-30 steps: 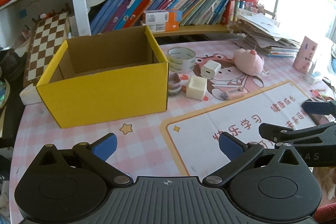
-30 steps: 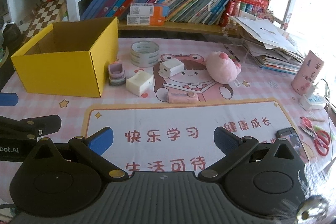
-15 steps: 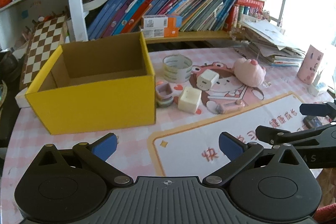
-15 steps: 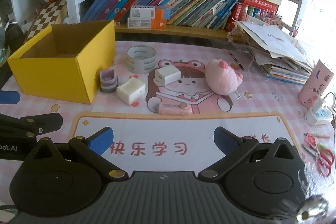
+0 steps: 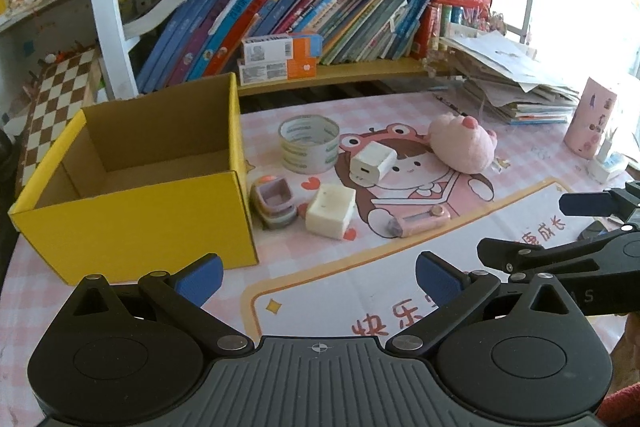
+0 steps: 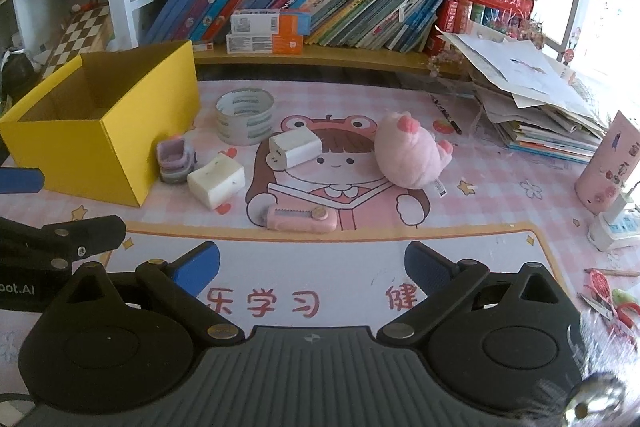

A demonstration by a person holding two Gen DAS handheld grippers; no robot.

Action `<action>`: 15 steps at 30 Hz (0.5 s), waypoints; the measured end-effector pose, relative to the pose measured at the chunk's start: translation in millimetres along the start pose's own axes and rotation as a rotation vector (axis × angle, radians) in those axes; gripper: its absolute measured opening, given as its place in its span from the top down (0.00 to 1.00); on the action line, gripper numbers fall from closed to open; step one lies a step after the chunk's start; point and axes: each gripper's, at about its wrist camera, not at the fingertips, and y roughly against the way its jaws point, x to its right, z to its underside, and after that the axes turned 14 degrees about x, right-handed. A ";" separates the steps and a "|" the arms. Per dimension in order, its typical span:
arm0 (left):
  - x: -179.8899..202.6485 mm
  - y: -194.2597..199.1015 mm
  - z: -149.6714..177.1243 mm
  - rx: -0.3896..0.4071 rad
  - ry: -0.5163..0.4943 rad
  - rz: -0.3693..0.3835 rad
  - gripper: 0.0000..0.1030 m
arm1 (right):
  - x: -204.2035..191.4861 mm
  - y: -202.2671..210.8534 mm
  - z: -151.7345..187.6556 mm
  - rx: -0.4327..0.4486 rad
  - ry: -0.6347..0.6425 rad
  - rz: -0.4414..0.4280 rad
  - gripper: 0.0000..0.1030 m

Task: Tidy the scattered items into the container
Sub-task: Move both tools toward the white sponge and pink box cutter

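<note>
Beside the open yellow cardboard box (image 5: 132, 223) lie a clear tape roll (image 5: 309, 143), white charger cube (image 6: 295, 149) and pink plush toy (image 6: 410, 151), while both the left gripper (image 5: 318, 277) and right gripper (image 6: 312, 267) hover wide open, empty.

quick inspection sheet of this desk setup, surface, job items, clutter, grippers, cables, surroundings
Surface: pink checked desk mat with a cartoon girl print.
Job's things: yellow cardboard box, open top, no items seen inside. Outside it: tape roll, white charger, pink plush toy, cream block, pink utility knife, stacked lilac mini containers beside the box wall.
Clutter: pink cylinder, scissors, loose paper pile.
Grippers: left gripper and right gripper both open, empty, short of the items.
Cables: white power strip with a plug; no cord visible.
Surroundings: bookshelf behind, chessboard at left.
</note>
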 end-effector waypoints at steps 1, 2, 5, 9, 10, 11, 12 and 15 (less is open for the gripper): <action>1.5 -2.4 0.1 -0.006 -0.001 0.001 0.00 | 1.9 -1.9 0.5 0.006 0.004 -0.003 0.02; 3.2 -4.3 0.3 -0.010 -0.004 0.002 0.00 | 3.4 -3.4 1.2 0.012 0.007 -0.003 0.02; 9.5 -8.2 0.8 -0.013 -0.021 0.005 0.01 | 9.1 -9.6 2.5 0.012 -0.007 -0.016 0.08; 17.4 -11.5 0.1 -0.006 -0.047 0.007 0.01 | 15.8 -17.3 4.0 0.006 -0.025 -0.036 0.11; 18.4 -12.4 -0.5 -0.002 -0.051 0.006 0.01 | 17.5 -18.8 4.3 0.006 -0.030 -0.041 0.13; 19.2 -14.0 -1.0 0.002 -0.053 0.004 0.01 | 19.5 -20.0 4.4 0.006 -0.036 -0.045 0.13; 19.7 -15.7 -1.4 0.004 -0.053 0.002 0.01 | 21.5 -21.2 4.6 0.007 -0.041 -0.047 0.13; 20.8 -22.2 -2.8 0.005 -0.049 0.001 0.06 | 27.1 -25.6 4.5 0.014 -0.052 -0.050 0.13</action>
